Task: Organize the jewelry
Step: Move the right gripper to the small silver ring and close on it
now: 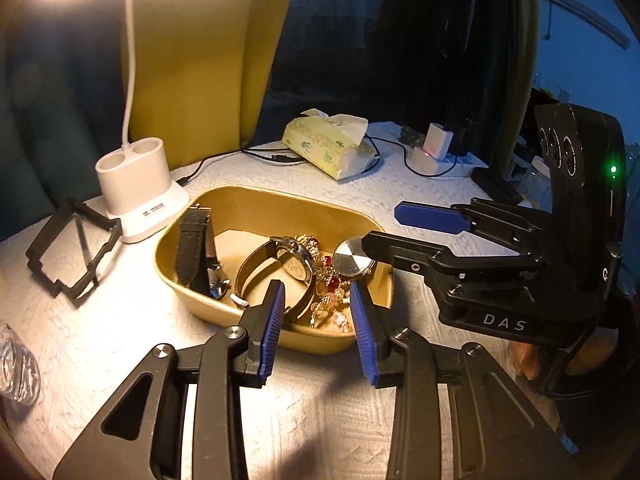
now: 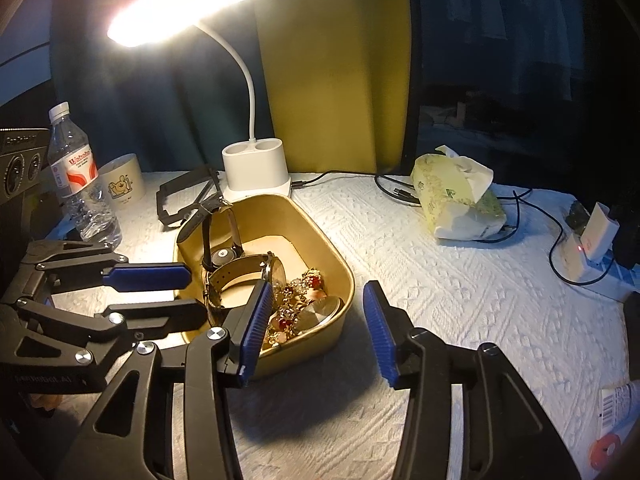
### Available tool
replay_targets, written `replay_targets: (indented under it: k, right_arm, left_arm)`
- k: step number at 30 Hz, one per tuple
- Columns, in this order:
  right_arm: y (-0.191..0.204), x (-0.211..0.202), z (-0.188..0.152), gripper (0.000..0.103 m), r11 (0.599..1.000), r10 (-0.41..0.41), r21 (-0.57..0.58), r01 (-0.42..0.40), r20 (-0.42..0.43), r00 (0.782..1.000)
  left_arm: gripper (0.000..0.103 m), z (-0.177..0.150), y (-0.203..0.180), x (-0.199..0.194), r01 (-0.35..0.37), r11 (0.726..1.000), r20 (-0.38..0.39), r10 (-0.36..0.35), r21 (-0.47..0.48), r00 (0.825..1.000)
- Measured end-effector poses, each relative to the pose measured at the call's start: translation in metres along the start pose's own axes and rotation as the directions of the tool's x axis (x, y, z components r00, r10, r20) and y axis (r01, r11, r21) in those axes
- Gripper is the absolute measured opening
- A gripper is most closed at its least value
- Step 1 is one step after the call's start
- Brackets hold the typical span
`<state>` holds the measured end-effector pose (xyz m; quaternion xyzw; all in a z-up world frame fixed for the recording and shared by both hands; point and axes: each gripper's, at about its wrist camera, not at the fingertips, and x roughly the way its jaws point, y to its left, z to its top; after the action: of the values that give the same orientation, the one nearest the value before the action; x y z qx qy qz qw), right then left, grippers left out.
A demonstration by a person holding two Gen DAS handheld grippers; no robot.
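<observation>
Left wrist view: my left gripper [image 1: 318, 330] hangs over the near rim of the gold tray [image 1: 208, 292], jaws moderately wide, empty. The tray holds a black-strap watch [image 1: 196, 250] at left, a brown-strap watch [image 1: 288, 264] in the middle, a tangle of gold and red bead jewelry [image 1: 326, 280] and a loose round watch case [image 1: 352, 262] at right. My right gripper [image 1: 400, 232] reaches in from the right, jaws wide, lower finger just beside the case; contact unclear.

Right wrist view: right gripper [image 2: 316, 328] straddles the tray's right wall, nothing held. Judgement: the beads are light, limp and snag-prone, so pinch one strand. The watches are stiffer with slippery faces; grip across the strap loop. The case is smooth and likely to skid.
</observation>
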<state>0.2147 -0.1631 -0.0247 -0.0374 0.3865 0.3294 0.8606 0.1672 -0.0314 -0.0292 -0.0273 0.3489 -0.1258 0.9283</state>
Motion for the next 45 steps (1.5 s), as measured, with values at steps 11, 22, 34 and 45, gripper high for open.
replay_targets:
  k: [11, 22, 34, 45]
  right_arm:
    - [0.016, -0.017, -0.01, 0.047, 1.0, -0.013, 0.007, 0.013, -0.016, 1.0]
    - [0.046, -0.027, -0.029, 0.047, 1.0, -0.005, -0.01, 0.004, -0.06, 0.998]
    - [0.072, -0.035, -0.058, 0.047, 1.0, -0.02, -0.017, 0.018, -0.128, 0.992]
    - [0.09, -0.032, -0.085, 0.047, 0.998, 0.043, -0.028, -0.05, -0.207, 0.977]
  left_arm:
    - [0.037, -0.016, 0.016, -0.028, -0.033, 0.998, 0.027, 0.035, -0.047, 0.999]
    - [0.037, -0.047, 0.03, -0.056, -0.042, 0.995, 0.031, 0.046, -0.095, 0.998]
    - [0.037, -0.079, 0.043, -0.073, -0.042, 0.989, 0.028, 0.046, -0.139, 0.999]
    - [0.037, -0.095, 0.047, -0.08, -0.036, 0.985, 0.025, 0.041, -0.168, 0.999]
